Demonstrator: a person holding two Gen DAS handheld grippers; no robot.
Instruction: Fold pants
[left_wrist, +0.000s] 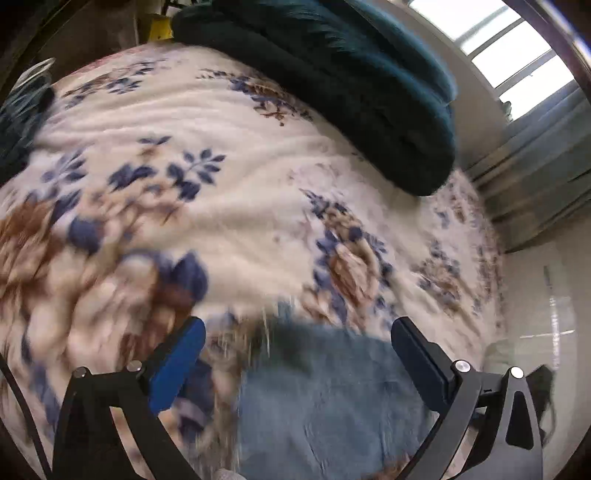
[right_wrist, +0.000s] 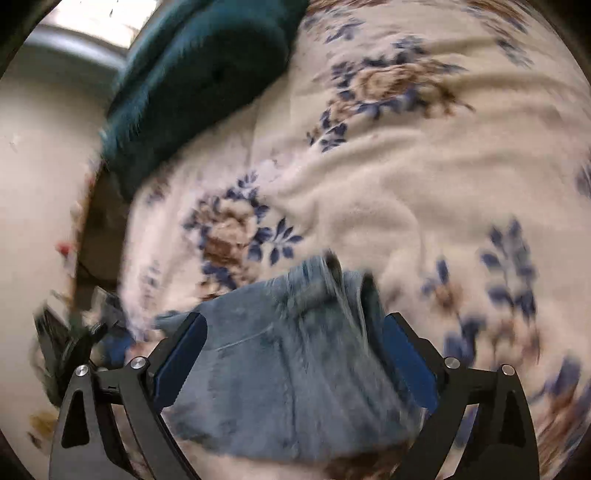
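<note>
Light blue denim pants (left_wrist: 332, 402) lie on a floral blanket (left_wrist: 229, 206). In the left wrist view my left gripper (left_wrist: 297, 343) is open, its fingers wide apart above the frayed end of the pants, holding nothing. In the right wrist view the pants (right_wrist: 291, 369) fill the gap between the fingers of my right gripper (right_wrist: 295, 339), which is open; a bunched hem rises at the tips. Both views are motion-blurred.
A dark teal fleece blanket (left_wrist: 354, 85) is piled at the far side of the bed, also in the right wrist view (right_wrist: 199, 77). A window and grey curtain (left_wrist: 535, 166) stand at right. Pale floor (right_wrist: 37, 206) lies beside the bed.
</note>
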